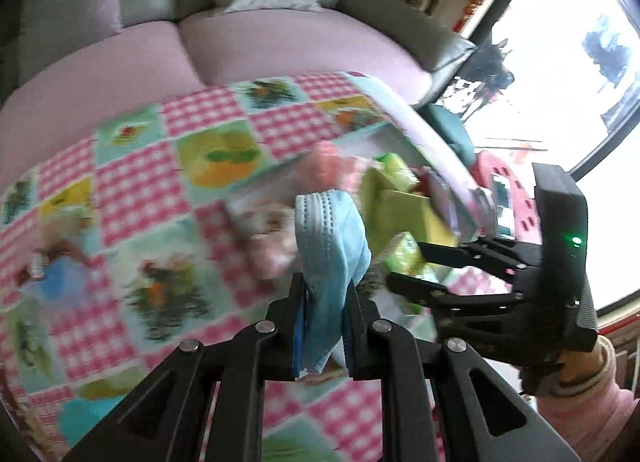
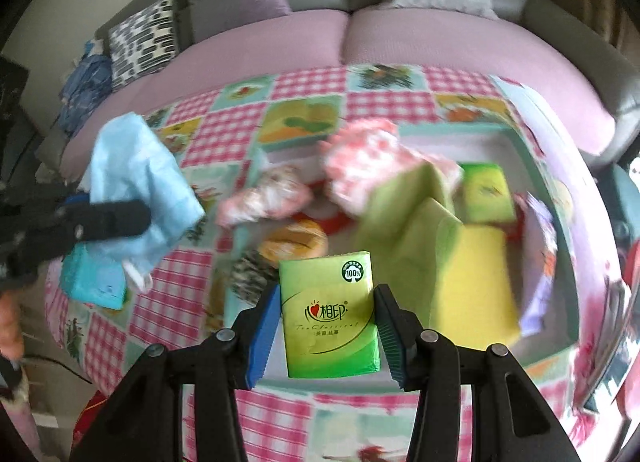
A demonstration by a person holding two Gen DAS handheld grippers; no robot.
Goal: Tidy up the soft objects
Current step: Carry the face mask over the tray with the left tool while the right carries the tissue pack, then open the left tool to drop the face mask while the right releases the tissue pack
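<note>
A crumpled pale-blue disposable face mask [image 1: 332, 258] hangs pinched in the left gripper [image 1: 325, 314]; the right gripper [image 2: 326, 316] clamps a green plastic-wrapped tissue pack [image 2: 329, 312] — both mid-carry, likely. The shallow white box [image 2: 472, 138] of soft goods lies at one o'clock — next, lower and release there.

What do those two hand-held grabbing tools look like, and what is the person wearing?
Both are black plastic linkages joined by round silver pins. The left gripper has blue ribbed pads on its jaws; the right gripper has one blue pad and one darker teal pad. The right tool's body carries a boxy black housing with a small green light. The person wears a fuzzy pink sleeve.
</note>
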